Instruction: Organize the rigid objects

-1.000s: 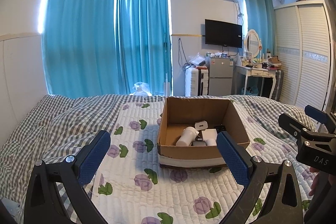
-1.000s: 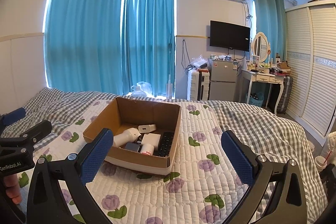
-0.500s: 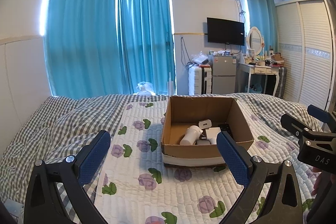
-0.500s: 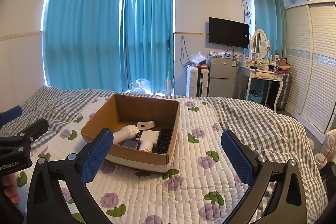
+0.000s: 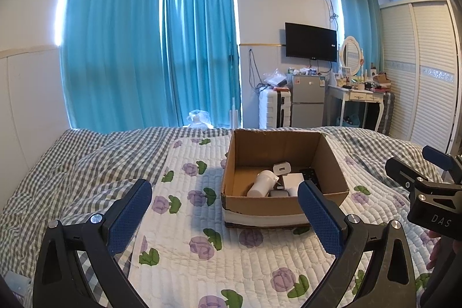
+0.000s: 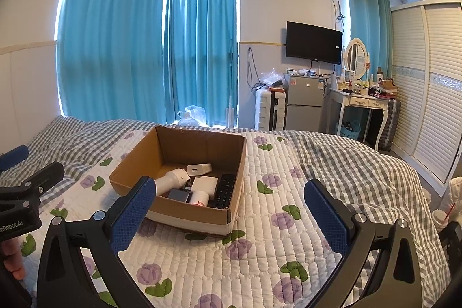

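Note:
An open cardboard box (image 5: 284, 204) stands on the quilted flower bedspread; it also shows in the right wrist view (image 6: 132, 163). Inside lie a white bottle (image 6: 173, 178), a white charger (image 6: 197, 169), a white flat box (image 6: 205, 184), a black remote (image 6: 225, 189), a grey case (image 6: 177, 195) and a small white jar (image 6: 199, 198). My left gripper (image 5: 225, 210) is open and empty, held above the bed in front of the box. My right gripper (image 6: 229, 210) is open and empty, to the right of the box.
The bed has a grey checked sheet (image 5: 86, 160) around the flowered quilt (image 6: 260, 250). Beyond the foot of the bed stand a white suitcase (image 6: 270, 110), a small fridge (image 6: 304, 103), a dressing table (image 6: 361, 103) and a wardrobe (image 6: 427, 82). Blue curtains (image 5: 150, 48) cover the window.
Both grippers have drawn back and tilted slightly, so the box sits a little lower and farther in both views. Both stay open and empty.

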A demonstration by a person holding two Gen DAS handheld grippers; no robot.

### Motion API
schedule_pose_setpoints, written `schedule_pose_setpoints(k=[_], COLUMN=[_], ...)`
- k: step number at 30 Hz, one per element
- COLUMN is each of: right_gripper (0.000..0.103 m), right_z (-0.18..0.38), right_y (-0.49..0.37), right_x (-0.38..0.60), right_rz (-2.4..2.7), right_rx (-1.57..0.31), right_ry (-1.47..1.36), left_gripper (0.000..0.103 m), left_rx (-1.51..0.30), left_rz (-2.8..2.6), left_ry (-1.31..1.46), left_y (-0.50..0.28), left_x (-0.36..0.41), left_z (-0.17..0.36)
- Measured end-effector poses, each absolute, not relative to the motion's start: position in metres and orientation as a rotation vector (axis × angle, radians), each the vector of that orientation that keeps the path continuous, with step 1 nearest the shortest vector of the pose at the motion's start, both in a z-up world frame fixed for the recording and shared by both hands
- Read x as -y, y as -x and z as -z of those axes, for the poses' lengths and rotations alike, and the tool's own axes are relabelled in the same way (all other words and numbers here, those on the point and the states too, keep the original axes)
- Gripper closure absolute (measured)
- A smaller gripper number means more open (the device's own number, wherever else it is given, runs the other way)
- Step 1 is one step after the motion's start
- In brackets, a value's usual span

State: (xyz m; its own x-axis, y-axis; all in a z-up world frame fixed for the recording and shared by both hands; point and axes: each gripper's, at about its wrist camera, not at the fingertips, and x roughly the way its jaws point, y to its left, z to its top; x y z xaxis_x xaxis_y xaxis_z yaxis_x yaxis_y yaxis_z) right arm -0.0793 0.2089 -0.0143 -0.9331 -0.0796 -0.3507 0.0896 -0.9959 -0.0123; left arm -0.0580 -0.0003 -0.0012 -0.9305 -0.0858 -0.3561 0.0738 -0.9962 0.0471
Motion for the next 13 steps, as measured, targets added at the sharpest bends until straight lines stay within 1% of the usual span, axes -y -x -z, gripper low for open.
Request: schedule_pose_setpoints(k=[13], right_gripper=[0.0], right_z=[0.0174], right_y=[0.0805], right_x=[-0.2076], right_rz=[3.004], right_rx=[-0.043], right_ry=[-0.555], left_gripper=[0.0], left_rx=[0.085], left_rz=[3.0], left_ry=[-0.585], left_y=[0.0581], left_x=[-0.004], left_z=[0.0053])
